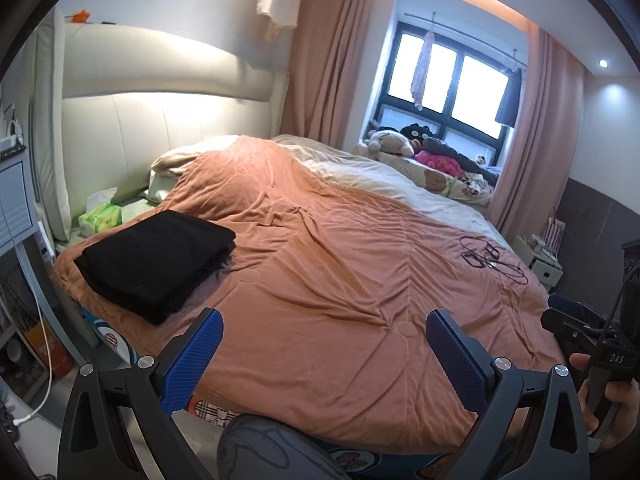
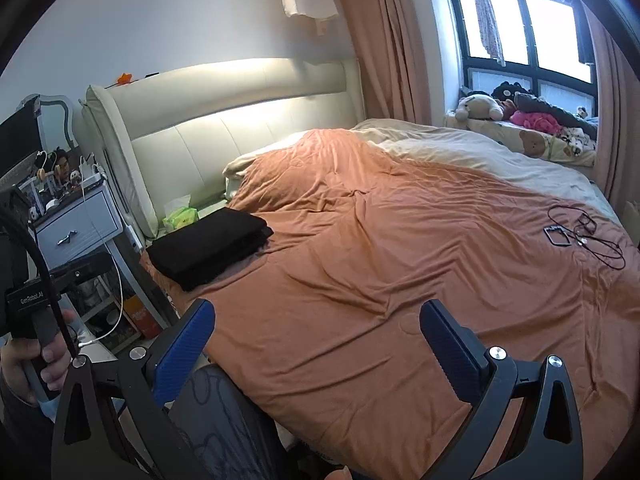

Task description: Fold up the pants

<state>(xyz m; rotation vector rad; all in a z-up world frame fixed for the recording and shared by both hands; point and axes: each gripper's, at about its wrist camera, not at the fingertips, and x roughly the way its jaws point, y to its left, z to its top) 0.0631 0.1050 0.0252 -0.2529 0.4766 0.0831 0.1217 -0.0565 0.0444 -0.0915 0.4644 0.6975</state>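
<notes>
Lying folded into a flat black rectangle, the pants [image 1: 156, 262] [image 2: 210, 246] are placed on the near-left part of the orange quilt [image 1: 340, 280] [image 2: 380, 280], just beside a green tissue pack [image 1: 100, 218] [image 2: 182, 217] set below the cream headboard [image 1: 160, 120] [image 2: 240, 128]. The left gripper [image 1: 324, 344] is held with its blue-padded jaws spread wide and nothing between them, above the quilt's near edge, well apart from the pants; the right gripper [image 2: 318, 338] is likewise held agape and unloaded over the same edge. Black cables [image 1: 494, 258] [image 2: 588, 236] are listed at the far right of the quilt, and plush toys [image 1: 394, 142] [image 2: 480, 106] on the window ledge beyond.
</notes>
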